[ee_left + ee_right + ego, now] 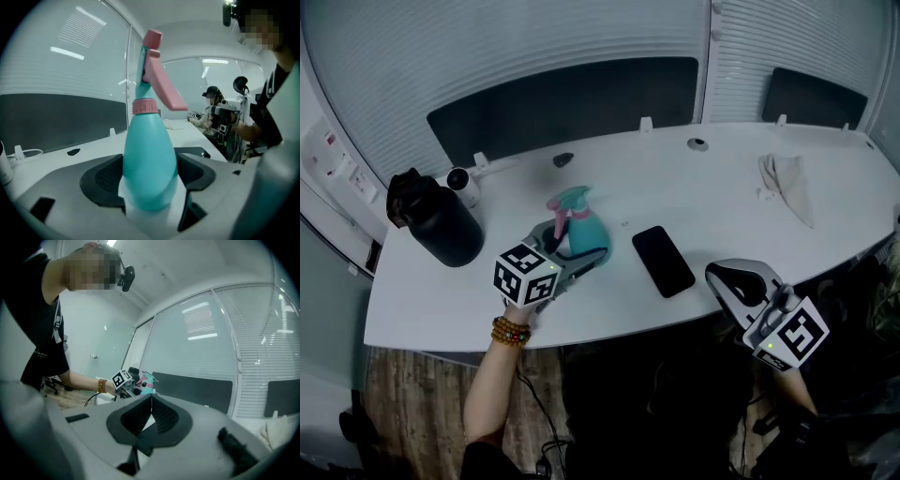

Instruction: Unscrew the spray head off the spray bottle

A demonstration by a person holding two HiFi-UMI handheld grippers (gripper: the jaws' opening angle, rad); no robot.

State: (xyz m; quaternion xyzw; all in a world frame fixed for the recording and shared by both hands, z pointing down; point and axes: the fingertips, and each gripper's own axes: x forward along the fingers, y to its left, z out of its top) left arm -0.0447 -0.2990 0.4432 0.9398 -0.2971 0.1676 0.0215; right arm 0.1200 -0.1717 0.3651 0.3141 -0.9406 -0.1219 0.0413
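Note:
A teal spray bottle [589, 236] with a pink spray head [560, 208] stands upright on the white table [619, 314], left of centre. My left gripper [573, 249] reaches in from the near side, open, one jaw on each side of the bottle's lower body. In the left gripper view the bottle [150, 159] fills the gap between the jaws of the left gripper [150, 183], the pink head [158, 84] above them; I see no pad pressing. My right gripper [733, 279] hovers at the table's near right edge, shut and empty. The right gripper [150, 414] view shows the bottle [147, 380] far off.
A black phone [664, 260] lies flat just right of the bottle. A black jug [441, 227] and a small white device [463, 182] stand at the far left. A crumpled cloth [787, 184] lies at the far right. Dark panels line the table's back edge.

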